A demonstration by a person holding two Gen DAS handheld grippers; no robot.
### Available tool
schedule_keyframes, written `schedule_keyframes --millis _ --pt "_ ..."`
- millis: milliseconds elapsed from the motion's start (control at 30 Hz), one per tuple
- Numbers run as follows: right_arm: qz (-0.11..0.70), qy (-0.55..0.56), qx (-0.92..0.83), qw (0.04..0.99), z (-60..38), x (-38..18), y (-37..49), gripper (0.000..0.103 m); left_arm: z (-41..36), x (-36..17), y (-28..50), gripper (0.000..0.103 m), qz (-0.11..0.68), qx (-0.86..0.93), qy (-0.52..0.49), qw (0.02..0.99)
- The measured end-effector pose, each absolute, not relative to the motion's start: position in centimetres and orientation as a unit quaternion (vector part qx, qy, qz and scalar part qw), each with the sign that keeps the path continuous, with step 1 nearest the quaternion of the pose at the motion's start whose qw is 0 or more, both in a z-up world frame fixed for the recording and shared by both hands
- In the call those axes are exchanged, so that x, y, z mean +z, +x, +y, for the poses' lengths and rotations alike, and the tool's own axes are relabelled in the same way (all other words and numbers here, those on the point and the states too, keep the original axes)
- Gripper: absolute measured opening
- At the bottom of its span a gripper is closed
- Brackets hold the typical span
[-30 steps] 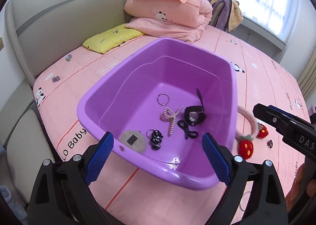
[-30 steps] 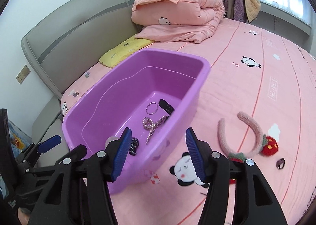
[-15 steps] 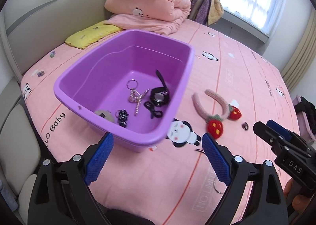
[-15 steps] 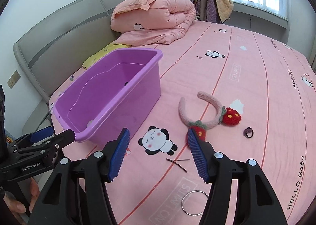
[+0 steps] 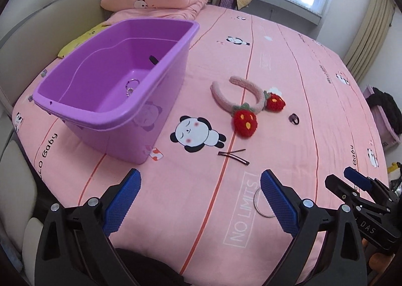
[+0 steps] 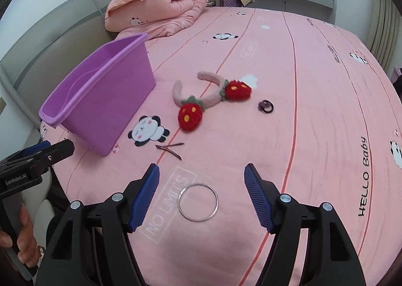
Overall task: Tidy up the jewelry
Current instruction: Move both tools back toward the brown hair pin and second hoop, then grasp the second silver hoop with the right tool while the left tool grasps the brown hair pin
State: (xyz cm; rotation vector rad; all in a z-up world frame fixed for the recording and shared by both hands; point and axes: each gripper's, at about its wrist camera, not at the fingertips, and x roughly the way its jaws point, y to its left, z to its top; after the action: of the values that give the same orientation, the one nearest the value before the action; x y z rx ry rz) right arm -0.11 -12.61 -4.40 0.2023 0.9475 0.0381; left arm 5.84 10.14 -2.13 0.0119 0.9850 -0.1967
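Two empty grippers: right gripper (image 6: 201, 183) jaws opening above the ring (image 6: 198, 202) near the tub (image 6: 100, 100); left gripper (image 5: 199, 195) wide; next, pinch it.

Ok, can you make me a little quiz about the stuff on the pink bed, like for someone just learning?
1. True or false: the silver ring lies on the bed in line with the gap of the right gripper.
2. Which one is inside the purple tub? A) strawberry headband B) keyring C) bobby pins
3. Fill in: the small dark hair tie lies on the side of the headband away from the ____.

Key: 1 true. 2 B. 3 tub.
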Motion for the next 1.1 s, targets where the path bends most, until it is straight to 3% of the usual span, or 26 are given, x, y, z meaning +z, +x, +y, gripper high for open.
schedule_keyframes --millis 600,1000,1100 --pt "0.533 0.127 0.041 0.835 -10.7 -14.6 -1.4 0.067 6.4 -11.0 7.9 0.095 0.512 -0.106 0.055 0.851" --pt "0.557 0.095 0.032 0.824 -8.7 -18.3 1.2 0.067 6.1 -14.1 10.5 0.095 0.525 -0.099 0.050 0.844" --pt "0.554 0.083 0.027 0.828 -8.4 -18.5 1.4 0.071 6.2 -15.0 11.3 0.095 0.533 -0.096 0.043 0.840"
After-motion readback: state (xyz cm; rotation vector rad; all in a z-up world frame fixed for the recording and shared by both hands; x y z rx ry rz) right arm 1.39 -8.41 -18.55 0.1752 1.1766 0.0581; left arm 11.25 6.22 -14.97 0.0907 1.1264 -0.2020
